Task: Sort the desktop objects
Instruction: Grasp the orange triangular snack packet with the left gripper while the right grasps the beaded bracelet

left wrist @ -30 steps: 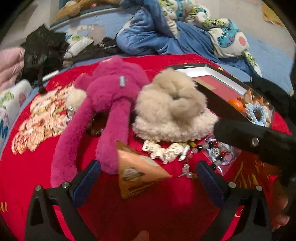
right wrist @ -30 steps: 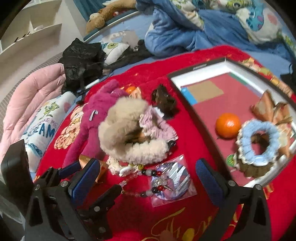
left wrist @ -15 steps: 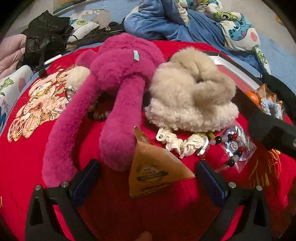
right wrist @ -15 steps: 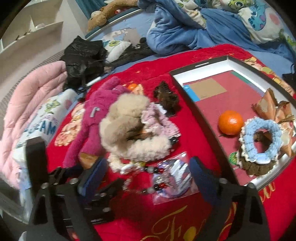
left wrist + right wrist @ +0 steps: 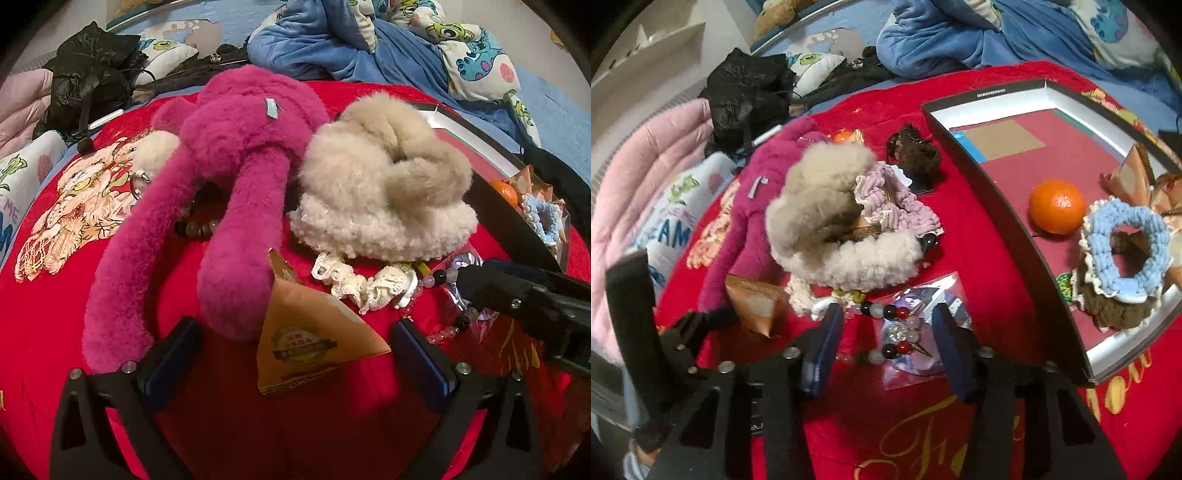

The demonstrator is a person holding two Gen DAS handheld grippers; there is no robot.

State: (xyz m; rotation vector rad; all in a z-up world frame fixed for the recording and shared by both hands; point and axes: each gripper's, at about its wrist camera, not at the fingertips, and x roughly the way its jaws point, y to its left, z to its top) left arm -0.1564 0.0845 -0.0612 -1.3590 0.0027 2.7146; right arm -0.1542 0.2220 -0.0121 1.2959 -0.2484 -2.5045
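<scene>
My left gripper [image 5: 295, 354] is open, its fingers on either side of a tan triangular packet [image 5: 306, 332] lying on the red cloth. A magenta plush [image 5: 236, 177] and a beige fluffy scrunchie [image 5: 380, 192] lie just beyond it. My right gripper [image 5: 886, 343] is partly closed around a bead bracelet [image 5: 886, 332] on a clear plastic bag [image 5: 923, 328]; the fingers do not clearly touch it. The black tray [image 5: 997, 184] at the right holds an orange [image 5: 1056, 205], a blue scrunchie [image 5: 1123, 243] and tan packets [image 5: 1134, 173].
A cream lace scrunchie [image 5: 351, 280], a pink knitted scrunchie [image 5: 894, 203] and a dark brown hair claw [image 5: 916, 151] lie among the pile. A black bag [image 5: 746, 92], pink quilt [image 5: 646, 155] and blue bedding [image 5: 332, 37] surround the red cloth.
My left gripper moved forward toward the triangular packet. My right gripper moved down over the bead bracelet and its fingers narrowed from wide open.
</scene>
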